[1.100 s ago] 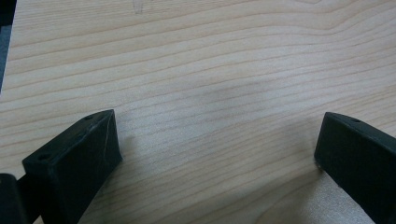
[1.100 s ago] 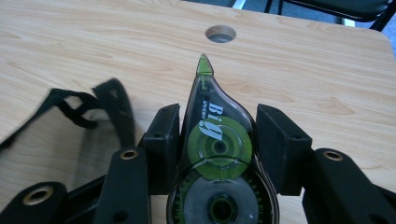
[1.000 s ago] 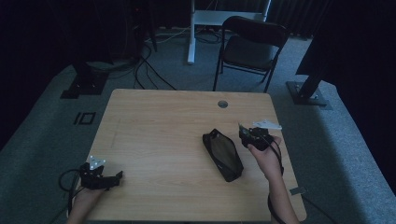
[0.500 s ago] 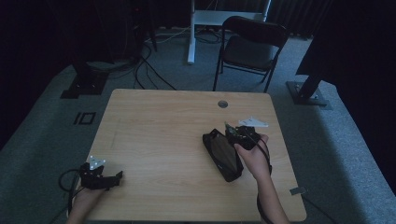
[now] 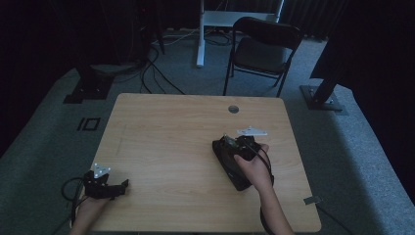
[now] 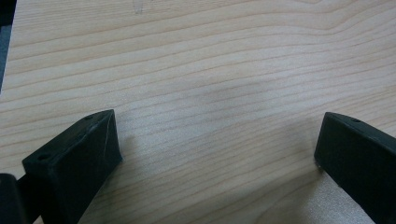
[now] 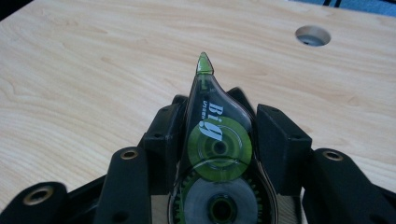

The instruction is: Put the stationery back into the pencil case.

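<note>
Currently: right claw (image 7: 219,140) is gripping a green correction-tape dispenser (image 7: 215,154), nose pointing forward, and is hovering just over a black pouch (image 5: 230,164) lying on the desk (image 5: 171,142). Pickup is judged done; placing at the pouch is pending, and whether the pouch is open cannot be told. Left claw (image 6: 215,154) is idling, jaws spread and holding nothing, at the desk's near-left corner.

Green correction tape dispenser (image 7: 217,154) clamped between black fingers (image 7: 280,140), wooden table (image 7: 84,70)
</note>
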Action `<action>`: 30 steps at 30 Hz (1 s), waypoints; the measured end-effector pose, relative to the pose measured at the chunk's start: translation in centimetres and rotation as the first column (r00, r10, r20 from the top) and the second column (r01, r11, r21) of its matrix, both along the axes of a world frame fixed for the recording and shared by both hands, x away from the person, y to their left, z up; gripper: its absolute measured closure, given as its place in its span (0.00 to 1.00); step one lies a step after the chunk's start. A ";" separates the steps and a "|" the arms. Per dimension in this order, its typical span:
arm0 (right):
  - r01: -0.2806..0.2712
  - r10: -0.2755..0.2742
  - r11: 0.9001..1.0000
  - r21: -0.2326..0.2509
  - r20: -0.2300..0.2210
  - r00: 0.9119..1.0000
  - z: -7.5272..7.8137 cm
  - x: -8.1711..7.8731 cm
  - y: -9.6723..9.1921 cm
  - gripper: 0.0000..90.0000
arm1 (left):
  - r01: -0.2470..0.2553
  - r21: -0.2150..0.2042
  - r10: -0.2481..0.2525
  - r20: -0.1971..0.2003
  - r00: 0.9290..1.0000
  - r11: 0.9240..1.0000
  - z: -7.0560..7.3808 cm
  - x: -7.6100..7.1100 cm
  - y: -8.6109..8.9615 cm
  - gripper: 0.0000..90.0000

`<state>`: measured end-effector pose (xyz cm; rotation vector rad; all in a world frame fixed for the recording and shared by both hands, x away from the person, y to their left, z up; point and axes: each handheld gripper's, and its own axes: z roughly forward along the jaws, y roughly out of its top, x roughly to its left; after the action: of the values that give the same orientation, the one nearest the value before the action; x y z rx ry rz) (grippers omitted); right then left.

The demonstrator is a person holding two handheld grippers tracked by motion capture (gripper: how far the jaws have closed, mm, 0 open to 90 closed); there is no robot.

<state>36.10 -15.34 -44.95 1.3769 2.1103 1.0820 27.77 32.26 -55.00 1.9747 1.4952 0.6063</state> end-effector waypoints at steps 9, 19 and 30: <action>-0.003 0.002 0.999 -0.036 -0.048 0.999 -2.0 -0.1 0.3 0.57 | 0.000 0.000 0.000 0.000 1.000 1.000 0.0 0.0 0.0 0.00; -0.011 0.004 0.998 -0.058 -0.122 0.992 -2.9 0.1 0.7 0.57 | 0.000 0.000 0.000 0.000 1.000 1.000 0.0 0.0 0.0 0.00; -0.005 -0.014 0.994 -0.111 -0.167 0.986 -3.7 0.7 1.0 0.57 | 0.000 0.000 0.000 0.000 1.000 1.000 0.0 0.0 0.0 0.00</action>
<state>36.76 -14.38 -48.63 1.4632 2.2471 0.8594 27.77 32.26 -55.00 1.9744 1.4953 0.6064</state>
